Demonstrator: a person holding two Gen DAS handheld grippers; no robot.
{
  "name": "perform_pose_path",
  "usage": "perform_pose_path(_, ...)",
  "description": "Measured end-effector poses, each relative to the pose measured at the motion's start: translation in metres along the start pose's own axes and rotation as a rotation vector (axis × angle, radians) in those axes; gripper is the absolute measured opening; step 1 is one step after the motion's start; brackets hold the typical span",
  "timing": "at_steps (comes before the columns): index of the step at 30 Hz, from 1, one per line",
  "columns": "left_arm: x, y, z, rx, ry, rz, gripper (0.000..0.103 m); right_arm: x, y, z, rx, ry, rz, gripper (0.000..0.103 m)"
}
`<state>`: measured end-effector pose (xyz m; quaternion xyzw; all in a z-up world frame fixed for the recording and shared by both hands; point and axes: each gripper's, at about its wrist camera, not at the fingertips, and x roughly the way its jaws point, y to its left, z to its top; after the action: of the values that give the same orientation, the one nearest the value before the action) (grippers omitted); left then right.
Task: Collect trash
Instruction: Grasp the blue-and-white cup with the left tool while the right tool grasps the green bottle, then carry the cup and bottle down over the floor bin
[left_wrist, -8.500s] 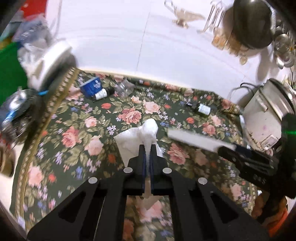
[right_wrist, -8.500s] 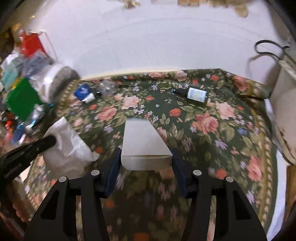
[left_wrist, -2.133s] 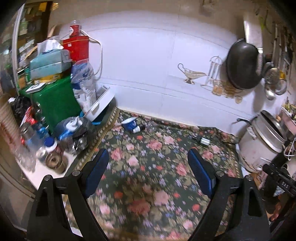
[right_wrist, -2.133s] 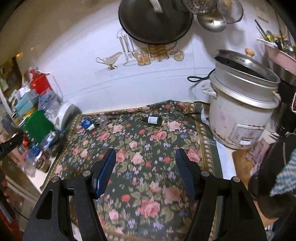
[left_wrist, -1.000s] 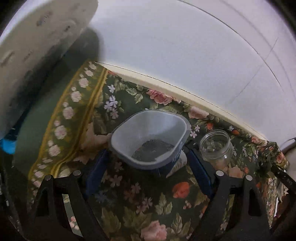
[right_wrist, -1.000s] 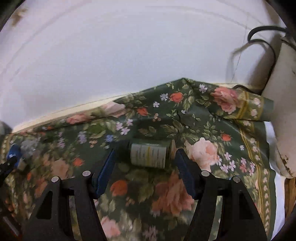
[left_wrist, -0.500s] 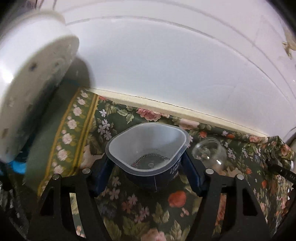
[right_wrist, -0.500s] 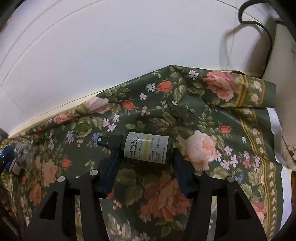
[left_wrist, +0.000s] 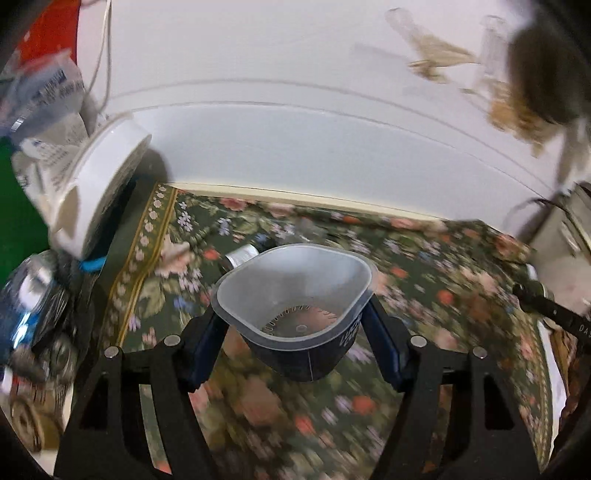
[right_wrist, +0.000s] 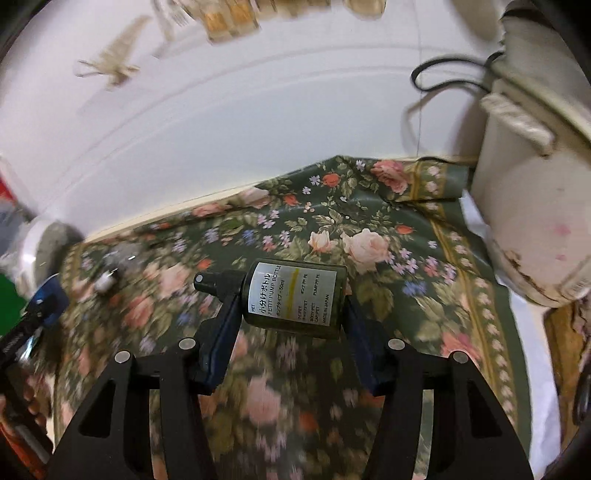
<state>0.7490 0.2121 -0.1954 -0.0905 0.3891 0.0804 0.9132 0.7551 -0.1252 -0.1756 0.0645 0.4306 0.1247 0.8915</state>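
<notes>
The left gripper (left_wrist: 293, 325) points forward and steeply down at the table, its two blue-padded fingers (left_wrist: 207, 345) pressed against opposite sides of an empty plastic cup (left_wrist: 299, 317). The cup sits upright between them, mouth up, its dark outer wall printed with pale lettering (too blurred to read), and it hangs clear above the floral tablecloth (left_wrist: 424, 280). The jaws stand fairly wide, set by the cup's width; the jaws closed further within the last second but have held steady over the last half second. Beyond the cup, a small bottle (left_wrist: 242, 254) lies on the cloth near the white wall (left_wrist: 295, 147). To the left a white round lid-like object (left_wrist: 99, 192) leans tilted beside a green box (left_wrist: 14, 206) and some crumpled bags.

The right gripper (right_wrist: 291, 314) is pitched down at much the same angle. Its pads clamp a dark green pump bottle (right_wrist: 295, 299) lying sideways, black nozzle pointing left and the white label facing the camera (it reads "PETIT PUMP BOTTLE"). The jaws are at a middling opening, having narrowed onto the bottle within the last second and then held, and it too is held off the cloth. To the right stands a cream rice cooker (right_wrist: 535, 206) with a black cord (right_wrist: 443, 79) looping against the wall.
</notes>
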Motion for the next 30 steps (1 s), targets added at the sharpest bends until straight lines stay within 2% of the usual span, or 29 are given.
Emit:
perform_pose_path(9, -0.102, -0.057, -0.068, -0.066, -0.047, 0.062, 0.070, -0.092, -0.014, -0.047, -0.123, -0.011, 0.104, 0.052)
perform_pose_path(16, -0.184, -0.090, -0.116, -0.084, -0.098, 0.031, 0.070, -0.148, -0.016, -0.087, -0.151, -0.020, 0.170, 0.052)
perform_pose_path(21, -0.217, -0.103, -0.145, -0.036, -0.100, 0.024, 0.070, -0.180, -0.009, -0.116, -0.160, -0.038, 0.192, 0.052)
perform_pose_path(30, -0.252, -0.090, -0.210, 0.022, -0.050, -0.078, 0.070, -0.226, 0.020, -0.189, -0.123, -0.062, 0.133, 0.052)
